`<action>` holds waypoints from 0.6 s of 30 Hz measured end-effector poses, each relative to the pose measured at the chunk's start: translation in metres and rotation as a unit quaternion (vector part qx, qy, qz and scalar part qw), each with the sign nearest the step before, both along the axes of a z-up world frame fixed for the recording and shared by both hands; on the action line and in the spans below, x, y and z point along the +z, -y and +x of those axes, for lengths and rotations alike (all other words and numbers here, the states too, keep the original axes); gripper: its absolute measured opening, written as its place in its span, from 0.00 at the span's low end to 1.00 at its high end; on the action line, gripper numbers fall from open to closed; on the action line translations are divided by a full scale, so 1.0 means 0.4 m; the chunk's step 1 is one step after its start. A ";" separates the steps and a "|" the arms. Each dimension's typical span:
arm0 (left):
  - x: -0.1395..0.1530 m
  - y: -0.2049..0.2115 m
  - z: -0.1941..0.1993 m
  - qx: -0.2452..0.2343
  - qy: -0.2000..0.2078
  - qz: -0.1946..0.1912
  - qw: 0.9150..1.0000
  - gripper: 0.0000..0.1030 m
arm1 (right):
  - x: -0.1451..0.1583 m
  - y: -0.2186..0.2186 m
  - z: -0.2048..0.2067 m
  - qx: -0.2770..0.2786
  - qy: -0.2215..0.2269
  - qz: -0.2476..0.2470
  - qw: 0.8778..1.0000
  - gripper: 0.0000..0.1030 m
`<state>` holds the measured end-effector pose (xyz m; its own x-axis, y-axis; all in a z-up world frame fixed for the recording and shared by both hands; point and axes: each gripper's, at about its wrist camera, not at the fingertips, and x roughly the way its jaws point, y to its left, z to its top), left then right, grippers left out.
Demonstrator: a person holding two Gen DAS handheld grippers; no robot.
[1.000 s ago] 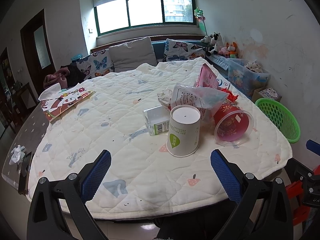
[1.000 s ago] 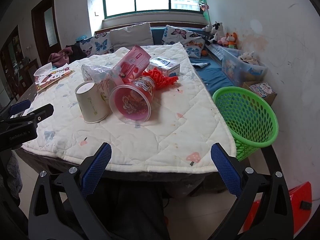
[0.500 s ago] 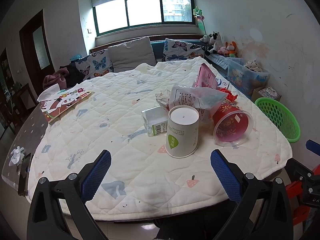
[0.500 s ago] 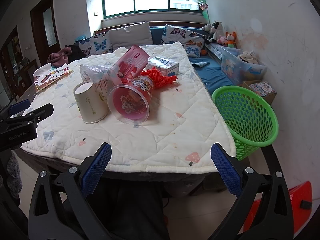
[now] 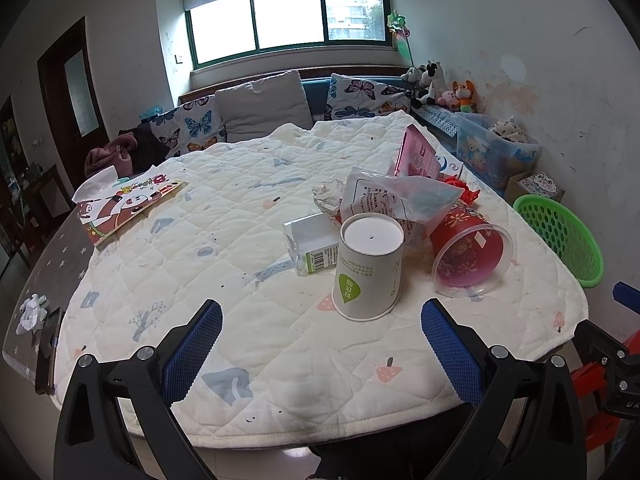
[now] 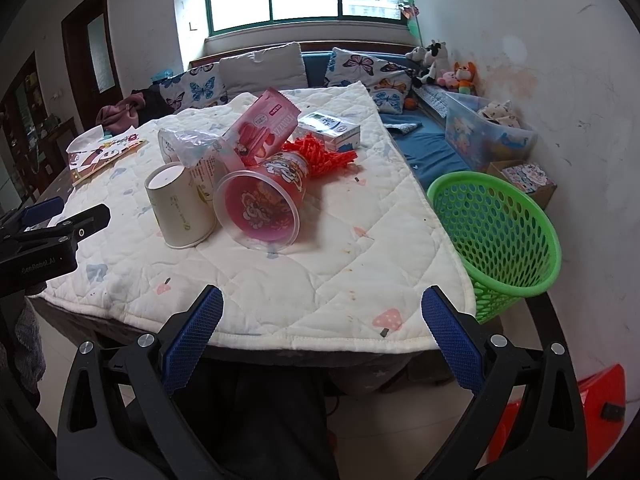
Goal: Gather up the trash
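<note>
Trash lies in a pile on the quilted table [image 5: 224, 248]. An upturned white paper cup [image 5: 368, 266] [image 6: 180, 208] stands nearest. Beside it lie a red plastic cup on its side [image 5: 468, 256] [image 6: 262, 200], a small green-and-white carton [image 5: 310, 240], a clear plastic bag [image 5: 396, 196], a pink wrapper [image 6: 264, 128], red netting [image 6: 320, 154] and a white box [image 6: 330, 130]. A green mesh basket [image 6: 496, 236] [image 5: 560, 236] stands off the table's right edge. My left gripper [image 5: 322, 340] is open and empty, short of the paper cup. My right gripper [image 6: 322, 320] is open and empty at the table's near edge.
A picture book [image 5: 128, 204] lies at the table's left. A crumpled tissue [image 5: 32, 312] and a phone [image 5: 48, 352] sit on the bare dark corner. A cushioned bench [image 5: 260, 108], toys and a storage box [image 6: 484, 136] lie behind.
Both grippers have drifted slightly forward toward the trash pile. Their jaws stay open and nothing on the table has moved.
</note>
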<state>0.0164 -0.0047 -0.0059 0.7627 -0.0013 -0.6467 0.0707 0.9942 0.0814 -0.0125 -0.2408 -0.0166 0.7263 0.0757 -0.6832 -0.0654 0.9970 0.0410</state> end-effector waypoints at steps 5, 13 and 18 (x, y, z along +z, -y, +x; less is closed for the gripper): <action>-0.003 -0.009 0.018 0.001 -0.003 0.000 1.000 0.94 | 0.001 -0.006 0.014 0.004 0.001 -0.003 1.000 0.96; -0.004 -0.021 0.045 0.002 -0.007 -0.001 1.000 0.94 | 0.006 -0.010 0.043 0.012 0.003 -0.006 1.000 0.96; -0.002 -0.027 0.067 0.001 -0.007 0.003 1.000 0.94 | 0.013 -0.017 0.068 0.018 0.004 -0.006 1.000 0.96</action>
